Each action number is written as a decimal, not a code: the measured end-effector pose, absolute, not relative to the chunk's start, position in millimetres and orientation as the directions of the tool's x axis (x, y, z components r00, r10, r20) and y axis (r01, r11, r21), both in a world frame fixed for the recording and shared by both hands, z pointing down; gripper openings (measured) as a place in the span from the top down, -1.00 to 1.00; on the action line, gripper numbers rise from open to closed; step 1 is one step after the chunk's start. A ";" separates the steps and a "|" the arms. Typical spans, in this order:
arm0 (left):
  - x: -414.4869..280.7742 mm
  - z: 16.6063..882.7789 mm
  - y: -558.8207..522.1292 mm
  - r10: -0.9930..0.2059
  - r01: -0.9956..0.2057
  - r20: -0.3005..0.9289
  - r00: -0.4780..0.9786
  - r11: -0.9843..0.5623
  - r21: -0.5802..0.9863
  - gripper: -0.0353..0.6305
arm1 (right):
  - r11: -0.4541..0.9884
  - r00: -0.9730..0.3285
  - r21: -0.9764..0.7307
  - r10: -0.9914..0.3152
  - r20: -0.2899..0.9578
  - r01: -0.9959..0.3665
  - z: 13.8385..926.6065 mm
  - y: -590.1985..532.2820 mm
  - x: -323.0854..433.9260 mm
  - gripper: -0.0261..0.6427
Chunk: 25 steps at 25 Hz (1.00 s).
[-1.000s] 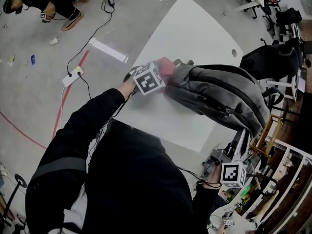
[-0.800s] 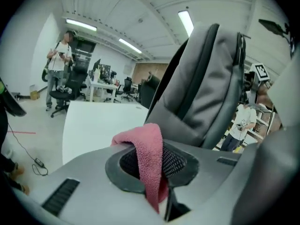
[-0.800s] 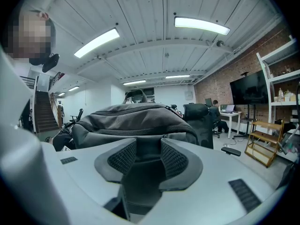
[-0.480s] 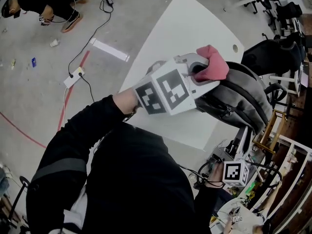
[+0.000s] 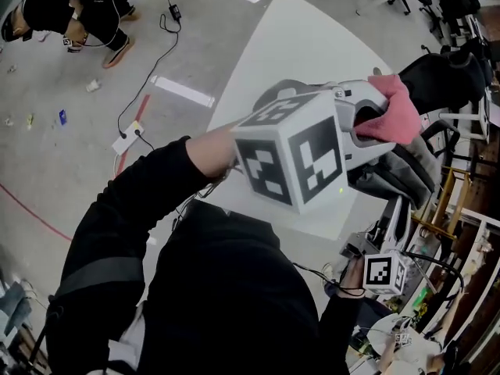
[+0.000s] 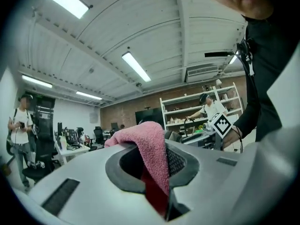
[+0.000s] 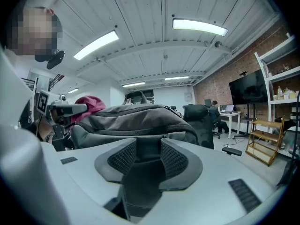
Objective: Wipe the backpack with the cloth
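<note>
A grey concrete floor carries a red line, a white power strip and black cables beside the white table. Overhead, a white ribbed ceiling holds long strip lights. A brick wall backs a dark screen, with white shelving, a wooden rack and black office chairs nearby.

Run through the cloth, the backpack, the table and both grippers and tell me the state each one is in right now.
pink cloth: bunched, pinched between jaws, held in the air.
left gripper: shut on the pink cloth.
backpack: lying on its side on the table, zips look closed.
right gripper: jaws wide, apparently clamped on the backpack's near edge.
table: white, bears the backpack.
</note>
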<state>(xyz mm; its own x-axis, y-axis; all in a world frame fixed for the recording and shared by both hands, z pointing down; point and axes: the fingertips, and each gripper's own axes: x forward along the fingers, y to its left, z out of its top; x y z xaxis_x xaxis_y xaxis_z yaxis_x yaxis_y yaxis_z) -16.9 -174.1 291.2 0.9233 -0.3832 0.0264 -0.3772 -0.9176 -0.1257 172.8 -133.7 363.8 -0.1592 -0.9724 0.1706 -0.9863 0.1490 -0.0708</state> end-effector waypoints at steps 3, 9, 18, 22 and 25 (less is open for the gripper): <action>-45.6 336.6 -192.5 -0.419 -0.419 0.010 0.908 -0.905 0.071 0.67 | 0.145 -0.159 -0.088 -0.972 0.172 -0.985 365.8 -134.1 176.4 0.42; -91.3 522.5 -223.4 -0.480 -0.568 0.305 0.822 -0.727 0.386 0.67 | 0.171 -0.181 -0.071 -0.970 0.161 -0.983 362.5 -136.6 169.3 0.42; -71.3 659.6 -210.8 -0.352 -0.661 0.639 0.684 -0.669 0.340 0.68 | 0.178 -0.188 -0.079 -0.970 0.154 -0.981 355.3 -134.6 175.4 0.42; -64.1 649.7 -215.2 -0.354 -0.675 0.646 0.676 -0.649 0.350 0.67 | 0.186 -0.199 -0.103 -0.969 0.143 -0.977 356.5 -134.8 184.4 0.42; -60.9 614.8 -214.3 -0.398 -0.677 0.608 0.687 -0.654 0.337 0.68 | 0.204 -0.217 -0.102 -0.966 0.143 -0.974 360.5 -132.7 189.4 0.43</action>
<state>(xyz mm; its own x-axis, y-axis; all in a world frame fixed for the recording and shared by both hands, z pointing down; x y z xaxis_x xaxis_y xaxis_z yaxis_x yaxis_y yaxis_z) -60.9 -214.3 614.8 0.6870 -0.3985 0.6077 -0.6773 -0.6542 0.3367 189.4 -132.7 360.5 -0.2170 -0.9657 0.1427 -0.9737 0.2037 -0.1021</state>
